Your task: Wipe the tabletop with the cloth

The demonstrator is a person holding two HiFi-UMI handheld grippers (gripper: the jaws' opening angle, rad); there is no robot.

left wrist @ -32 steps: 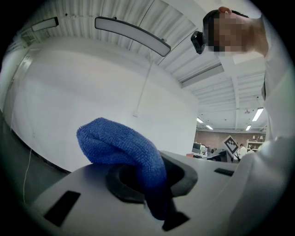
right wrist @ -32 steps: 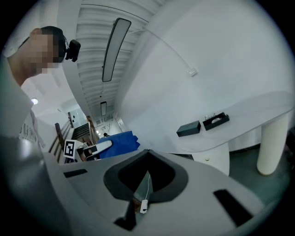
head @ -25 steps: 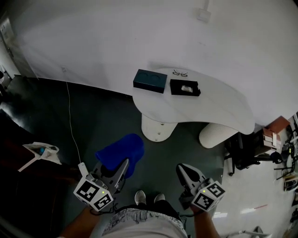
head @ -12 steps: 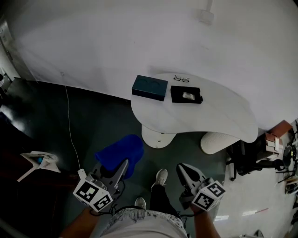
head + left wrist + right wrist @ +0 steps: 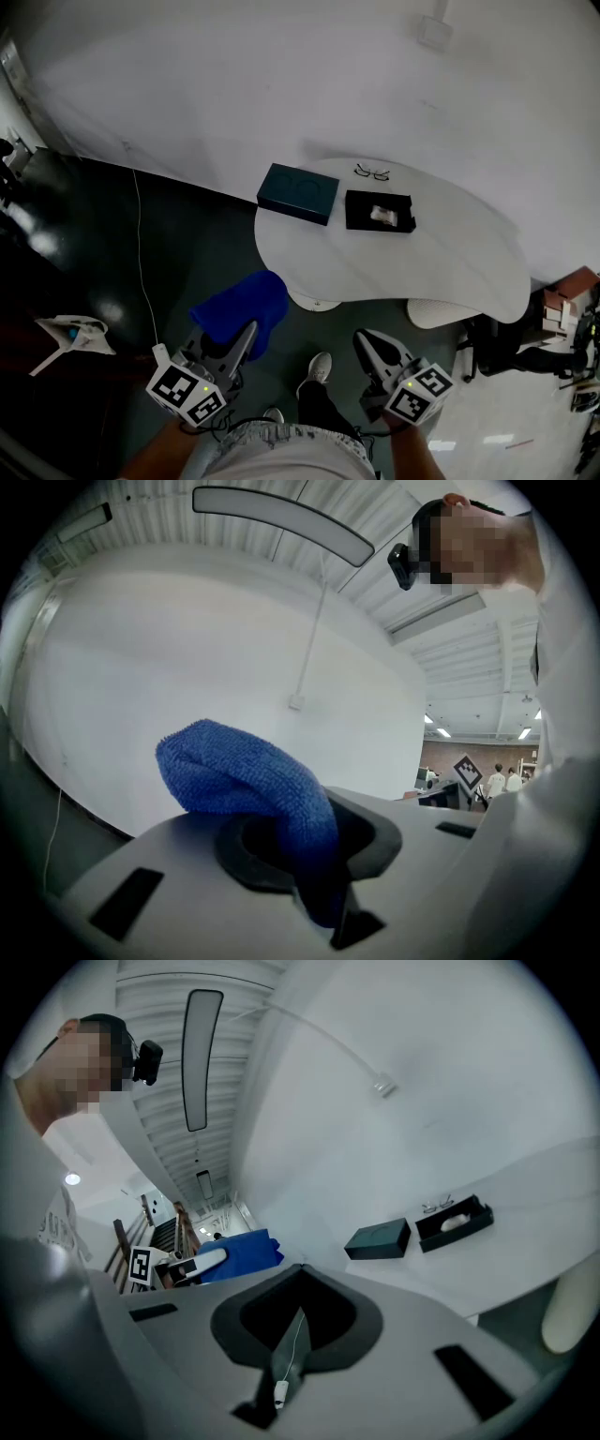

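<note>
A blue cloth point(image 5: 242, 310) hangs bunched from my left gripper point(image 5: 242, 339), which is shut on it low in the head view. In the left gripper view the cloth point(image 5: 246, 778) bulges up out of the closed jaws. My right gripper point(image 5: 371, 349) is shut with nothing in it, level with the left one. The white curved tabletop point(image 5: 441, 258) lies ahead and to the right of both grippers; it shows in the right gripper view as the tabletop point(image 5: 525, 1222) too. Both grippers are short of the table, over the dark floor.
On the table stand a dark teal box point(image 5: 298, 193), an open black box point(image 5: 379, 212) with a pale item inside, and a pair of glasses point(image 5: 372, 172). The person's shoe point(image 5: 318, 367) is below. A white wall stands behind; a cable point(image 5: 141, 244) trails on the floor at left.
The view has shifted closer to the table, which now sits lower and larger in frame. One foot has stepped forward. Both grippers keep their places and states.
</note>
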